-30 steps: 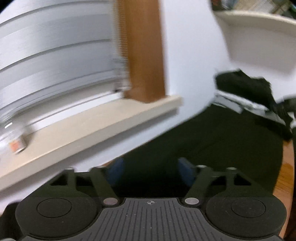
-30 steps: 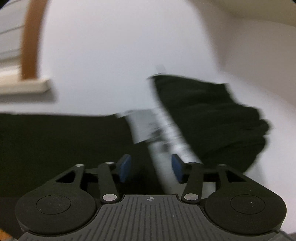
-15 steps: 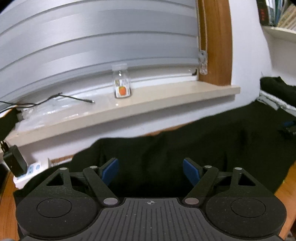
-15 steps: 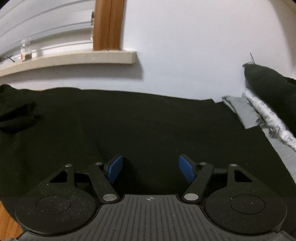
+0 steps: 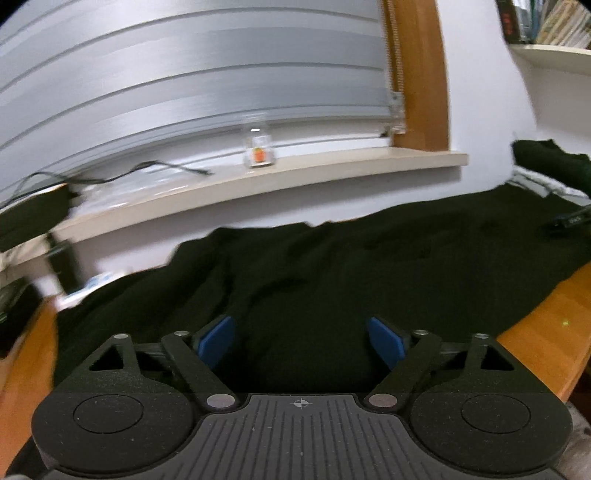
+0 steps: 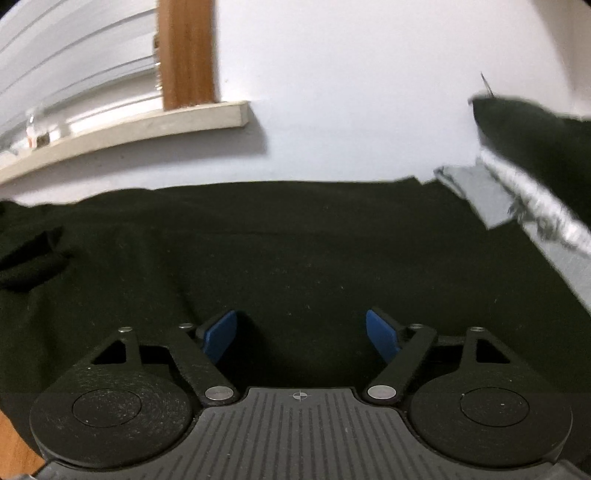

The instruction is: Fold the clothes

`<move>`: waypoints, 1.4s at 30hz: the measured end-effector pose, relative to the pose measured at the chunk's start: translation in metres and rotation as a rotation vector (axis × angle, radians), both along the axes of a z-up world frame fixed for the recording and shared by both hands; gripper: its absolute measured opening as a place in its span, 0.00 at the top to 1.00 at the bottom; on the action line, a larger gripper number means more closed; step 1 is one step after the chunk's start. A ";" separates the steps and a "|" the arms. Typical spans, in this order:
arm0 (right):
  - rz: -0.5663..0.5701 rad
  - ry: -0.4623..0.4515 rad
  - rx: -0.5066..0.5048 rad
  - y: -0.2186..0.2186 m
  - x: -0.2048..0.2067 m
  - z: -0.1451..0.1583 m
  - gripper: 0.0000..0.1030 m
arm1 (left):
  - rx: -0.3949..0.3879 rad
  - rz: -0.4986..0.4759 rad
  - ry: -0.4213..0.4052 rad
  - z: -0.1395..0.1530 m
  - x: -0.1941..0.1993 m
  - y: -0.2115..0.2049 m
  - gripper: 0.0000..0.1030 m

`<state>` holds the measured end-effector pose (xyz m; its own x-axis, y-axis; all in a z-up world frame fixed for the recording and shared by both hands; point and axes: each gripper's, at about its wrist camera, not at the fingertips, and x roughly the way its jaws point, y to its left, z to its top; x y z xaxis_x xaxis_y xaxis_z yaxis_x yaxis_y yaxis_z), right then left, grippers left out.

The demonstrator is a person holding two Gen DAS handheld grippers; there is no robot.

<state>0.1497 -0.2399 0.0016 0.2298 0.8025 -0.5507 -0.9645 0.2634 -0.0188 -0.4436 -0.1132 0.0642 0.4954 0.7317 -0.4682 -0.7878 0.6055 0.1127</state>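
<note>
Both claws gape empty — left gripper, right gripper — above the spread black garment, whose slack wrinkles could bunch under a shallow pinch.

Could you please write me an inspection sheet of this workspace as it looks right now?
Surface: wooden table, mostly covered by cloth.
Job's things: black garment spread flat, bunched at its left end.
Clutter: a dark cloth pile on grey and white fabric at the right; small jar on the windowsill.
Grippers: left claw open over the garment, holding nothing; right claw open over the garment, holding nothing.
Cables: one thin black cable along the sill.
Surroundings: closed blinds, wooden window frame, white wall, bookshelf top right.
</note>
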 end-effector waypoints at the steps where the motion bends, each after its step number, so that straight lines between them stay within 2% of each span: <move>1: 0.004 -0.039 0.006 -0.001 -0.007 0.000 0.25 | 0.003 0.020 -0.002 0.000 -0.007 -0.002 0.14; 2: 0.014 -0.057 0.013 -0.001 -0.014 0.001 0.25 | 0.000 0.036 -0.003 0.000 -0.015 -0.002 0.14; 6: 0.077 -0.032 0.044 -0.001 -0.041 0.006 0.25 | -0.009 0.127 -0.014 0.002 -0.057 -0.005 0.14; 15: 0.327 -0.039 0.051 0.017 -0.135 0.015 0.25 | -0.018 0.305 -0.068 0.011 -0.134 -0.007 0.08; 17: 0.360 -0.033 0.046 0.022 -0.150 0.013 0.25 | -0.041 0.302 -0.082 0.011 -0.140 0.001 0.08; 19: 0.381 -0.036 0.038 0.027 -0.162 0.011 0.25 | -0.088 0.281 -0.143 0.012 -0.149 0.010 0.09; 22: 0.383 -0.066 0.022 0.029 -0.172 0.010 0.24 | -0.132 0.272 -0.267 0.022 -0.165 0.023 0.30; 23: 0.383 -0.051 0.019 0.029 -0.171 0.010 0.24 | -0.140 0.272 -0.298 0.027 -0.170 0.028 0.33; 25: 0.380 -0.033 0.010 0.030 -0.169 0.010 0.23 | -0.141 0.285 -0.307 0.036 -0.171 0.047 0.35; 29: 0.376 -0.008 -0.007 0.033 -0.165 0.008 0.22 | -0.218 0.265 -0.218 0.039 -0.157 0.098 0.35; 32: 0.377 0.013 -0.014 0.035 -0.162 0.006 0.22 | -0.307 0.242 -0.084 0.024 -0.138 0.132 0.36; 36: 0.372 0.045 -0.007 0.034 -0.157 0.007 0.22 | -0.389 0.227 0.016 0.002 -0.120 0.153 0.37; 37: 0.369 0.050 -0.003 0.033 -0.157 0.007 0.22 | -0.387 0.219 0.016 0.000 -0.119 0.152 0.42; 38: 0.367 0.054 0.000 0.033 -0.156 0.007 0.22 | -0.385 0.212 0.016 -0.002 -0.117 0.151 0.57; 39: 0.364 0.059 0.004 0.033 -0.155 0.007 0.22 | -0.357 0.220 0.015 -0.001 -0.116 0.148 0.66; 42: 0.357 0.071 0.012 0.031 -0.153 0.007 0.22 | -0.251 0.231 -0.004 0.013 -0.116 0.138 0.85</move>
